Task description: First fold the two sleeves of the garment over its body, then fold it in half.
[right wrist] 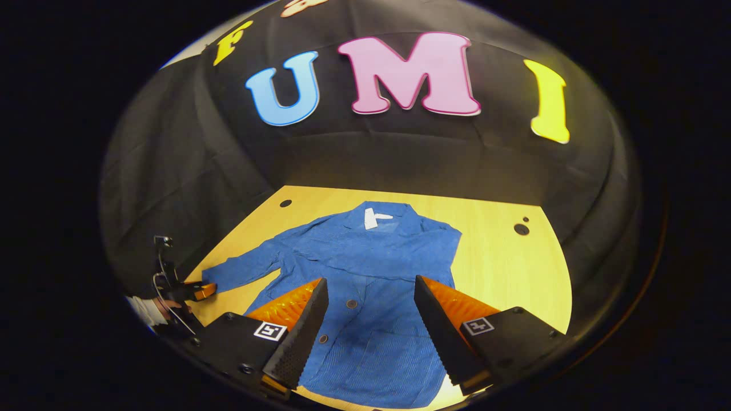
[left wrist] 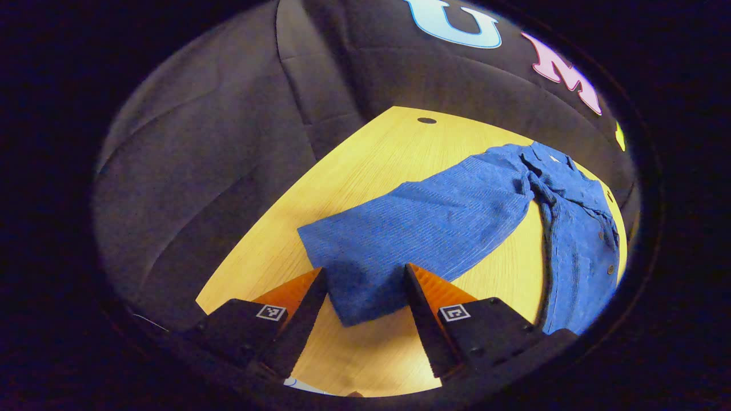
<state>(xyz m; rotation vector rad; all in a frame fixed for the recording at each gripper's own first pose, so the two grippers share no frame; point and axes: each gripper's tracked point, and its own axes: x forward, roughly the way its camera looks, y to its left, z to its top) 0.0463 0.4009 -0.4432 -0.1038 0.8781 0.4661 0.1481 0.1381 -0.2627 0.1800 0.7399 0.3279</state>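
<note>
A blue button-up garment (right wrist: 371,257) lies flat on the wooden table (right wrist: 502,268), collar and white label (right wrist: 374,218) at the far side. One sleeve (right wrist: 240,271) stretches out to the left in the right gripper view. Its cuff end (left wrist: 365,297) lies on the table between the fingers of my left gripper (left wrist: 365,269), which stands open around it. That gripper also shows far off at the sleeve's tip (right wrist: 194,291), with a hand (right wrist: 154,311) holding it. My right gripper (right wrist: 371,279) hangs open over the garment's buttoned front, holding nothing.
The black cloth wall (right wrist: 400,160) closes in the table at the back and sides. Small round holes (right wrist: 521,229) mark the tabletop near its far corners. Bare wood (left wrist: 371,165) lies beside the sleeve and to the right of the garment.
</note>
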